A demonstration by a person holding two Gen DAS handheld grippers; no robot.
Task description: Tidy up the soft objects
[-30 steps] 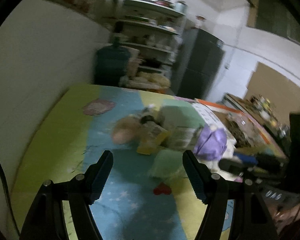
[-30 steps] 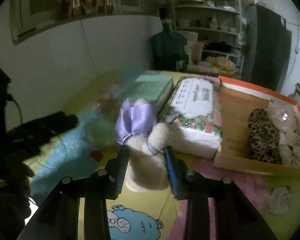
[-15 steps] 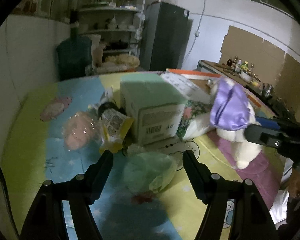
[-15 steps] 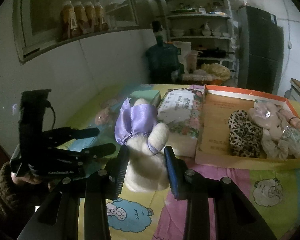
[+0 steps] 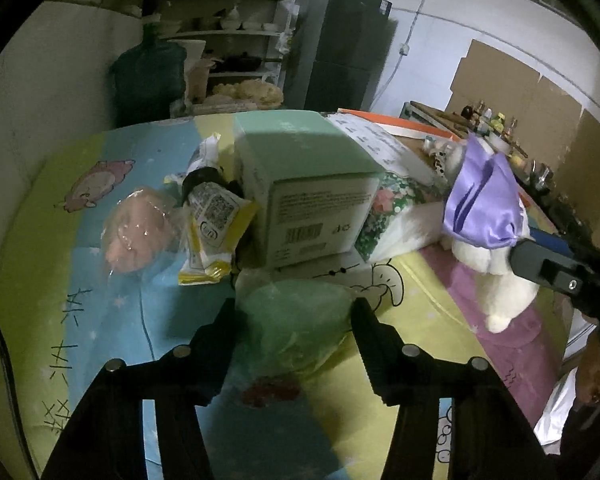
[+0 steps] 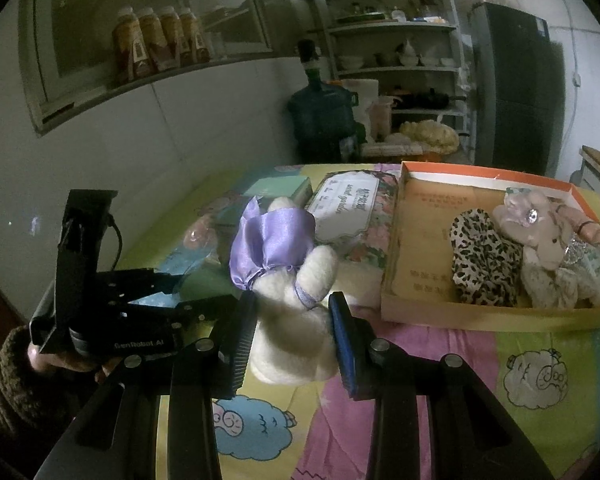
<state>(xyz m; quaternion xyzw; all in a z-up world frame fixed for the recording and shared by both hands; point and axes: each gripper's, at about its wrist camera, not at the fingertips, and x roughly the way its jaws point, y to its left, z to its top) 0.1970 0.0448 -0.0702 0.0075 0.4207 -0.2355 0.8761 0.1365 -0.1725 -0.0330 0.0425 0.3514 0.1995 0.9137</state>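
a white plush toy in a purple satin dress is clamped between the fingers of the right gripper and held above the cartoon-print mat, just left of the orange-rimmed box. in that box a leopard-print item and a beige plush are seen side by side. the jaws of the left gripper are closing around a green bagged soft item lying on the mat; whether the pads touch it cannot be told. a pink bagged item, a yellow packet and a green carton are seen beyond it.
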